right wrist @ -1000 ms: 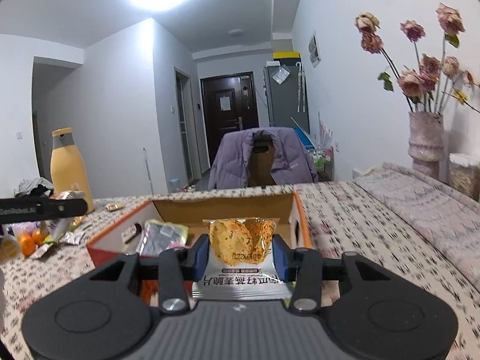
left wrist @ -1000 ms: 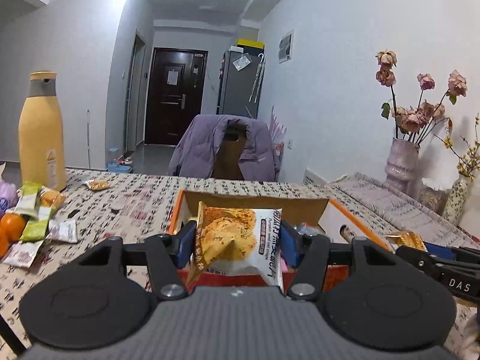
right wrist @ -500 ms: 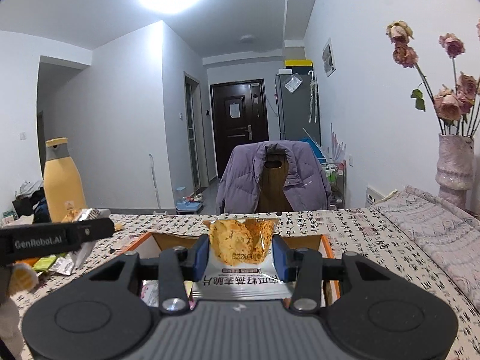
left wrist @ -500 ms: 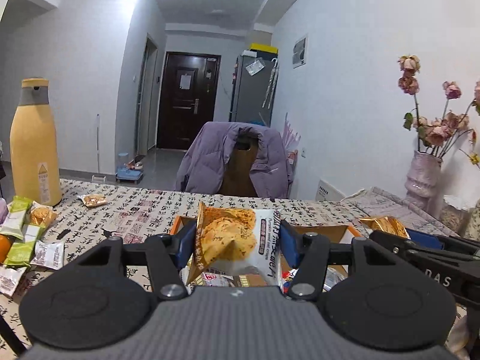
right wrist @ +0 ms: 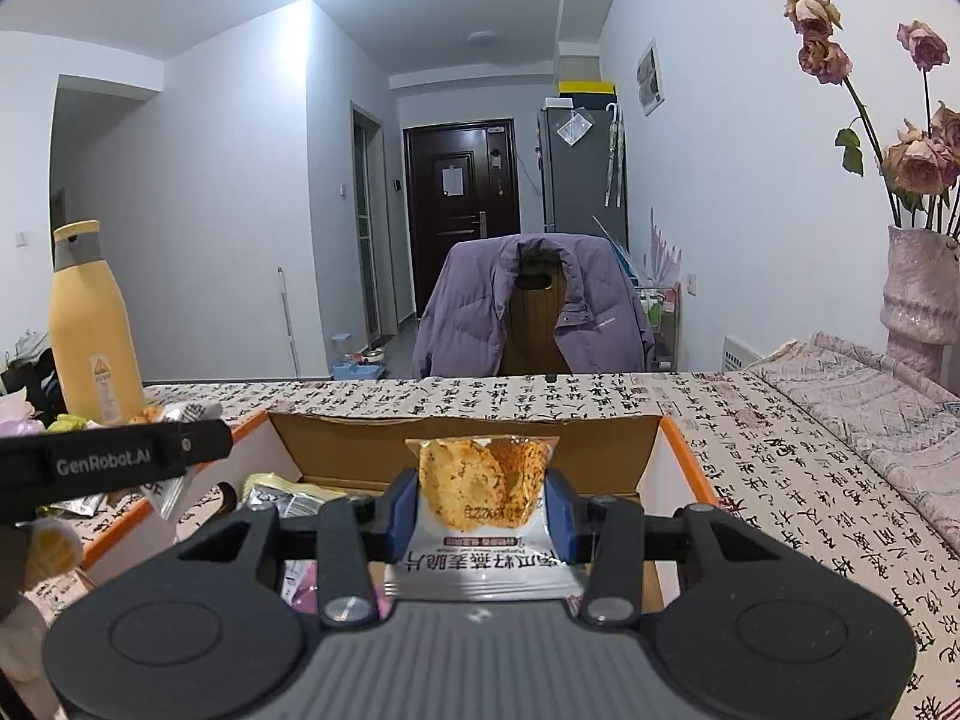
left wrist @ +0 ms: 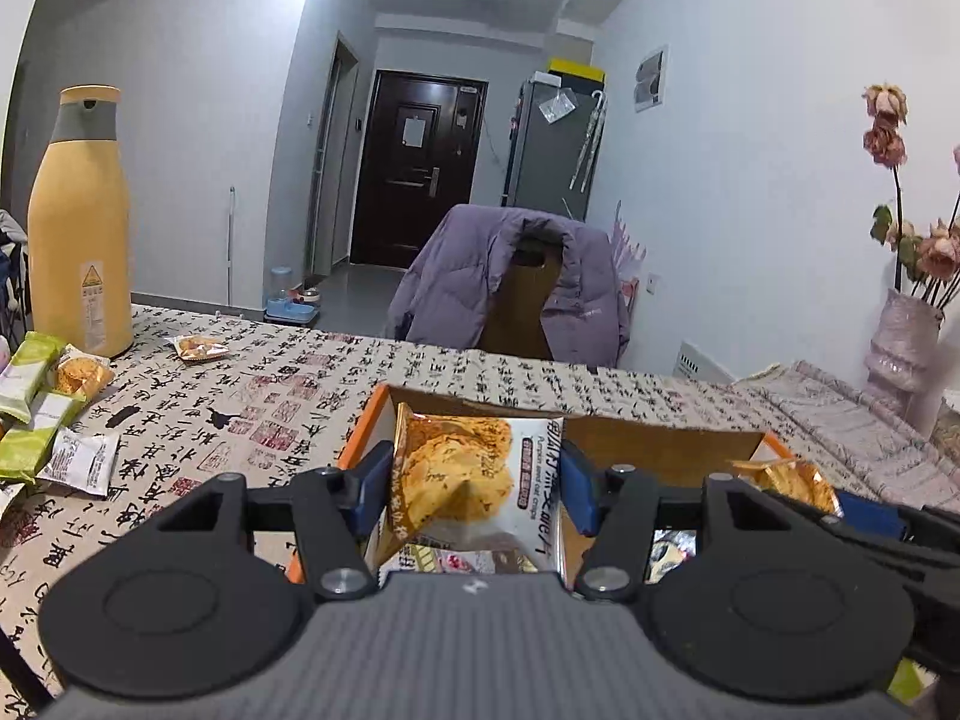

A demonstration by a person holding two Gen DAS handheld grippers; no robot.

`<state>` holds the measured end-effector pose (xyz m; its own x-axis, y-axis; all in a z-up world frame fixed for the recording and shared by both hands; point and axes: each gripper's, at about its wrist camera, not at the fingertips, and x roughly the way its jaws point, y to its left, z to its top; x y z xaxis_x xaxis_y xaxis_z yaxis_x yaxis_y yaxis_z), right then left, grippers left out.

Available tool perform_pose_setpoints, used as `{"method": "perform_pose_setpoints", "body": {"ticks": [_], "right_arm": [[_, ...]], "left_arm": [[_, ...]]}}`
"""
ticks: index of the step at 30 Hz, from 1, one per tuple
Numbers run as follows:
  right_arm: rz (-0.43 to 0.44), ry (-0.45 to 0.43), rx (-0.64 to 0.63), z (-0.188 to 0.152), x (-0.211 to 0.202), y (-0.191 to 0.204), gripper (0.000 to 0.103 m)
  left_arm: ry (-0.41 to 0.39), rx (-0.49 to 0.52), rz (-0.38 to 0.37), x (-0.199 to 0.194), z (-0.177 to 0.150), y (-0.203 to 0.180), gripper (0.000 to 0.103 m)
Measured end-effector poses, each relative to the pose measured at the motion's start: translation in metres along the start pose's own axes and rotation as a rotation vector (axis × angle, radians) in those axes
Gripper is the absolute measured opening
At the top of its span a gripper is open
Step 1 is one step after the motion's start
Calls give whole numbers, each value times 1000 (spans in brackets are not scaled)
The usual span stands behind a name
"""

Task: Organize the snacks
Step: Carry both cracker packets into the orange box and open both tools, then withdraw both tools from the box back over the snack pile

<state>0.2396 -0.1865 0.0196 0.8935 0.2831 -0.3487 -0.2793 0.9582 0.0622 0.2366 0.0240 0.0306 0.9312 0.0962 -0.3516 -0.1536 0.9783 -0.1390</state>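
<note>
left wrist view: your left hand-held gripper [left wrist: 477,489] is clamped on a crisp packet [left wrist: 474,480], blue pads pressing both side edges, packet upright with its text running sideways. it sits over the near left end of the open cardboard box [left wrist: 660,441], which has orange edges and stands on the tabletop [left wrist: 288,402]. more packets lie in the box under it. your right hand-held gripper [left wrist: 864,510] pokes in from the right edge with a second gold packet [left wrist: 786,474] over the box.

right wrist view: your right hand-held gripper [right wrist: 480,510] grips its own crisp packet [right wrist: 483,516] the same way, pads on both sides, print upside down, clear window on top. it hangs over the box [right wrist: 468,444] near the right wall. silver and pink packets lie on the box floor to the left. your left hand-held gripper's finger [right wrist: 114,462] crosses the left edge.

off to the left on the tabletop: yellow bottle [left wrist: 78,228], loose green snack bars [left wrist: 30,402], a few more small packets beside them, one lone packet [left wrist: 198,349] near the bottle.
</note>
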Motion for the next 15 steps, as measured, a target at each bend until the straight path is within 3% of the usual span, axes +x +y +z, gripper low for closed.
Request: {"method": "perform_pose_setpoints", "body": {"ticks": [4,7,9,11,13,14,15], "right_arm": [[-18,20,9,-3,1,-3,44],[-20,29,24,-5,1,-6,47],[-26,25,34,-4,0,-8,63],[-32,15,48,-3,-2,-12,92],[-42,7,66,-3,-4,-16,103],[-50,6,76,-3,-4,-18,103],[-56,8,84,-3,-4,-20,103]], "left_arm": [[-6,20,-7,-1,-4,-3,58],[-31,30,8,-4,-6,-5,64],[-43,23,16,-6,-6,-4,79],[-55,6,25,-7,-6,-1,91],[-67,-4,34,-9,-5,1,96],[-69,-10,37,-9,-5,2,103],[-74,-18,41,-9,-6,3,103]]}}
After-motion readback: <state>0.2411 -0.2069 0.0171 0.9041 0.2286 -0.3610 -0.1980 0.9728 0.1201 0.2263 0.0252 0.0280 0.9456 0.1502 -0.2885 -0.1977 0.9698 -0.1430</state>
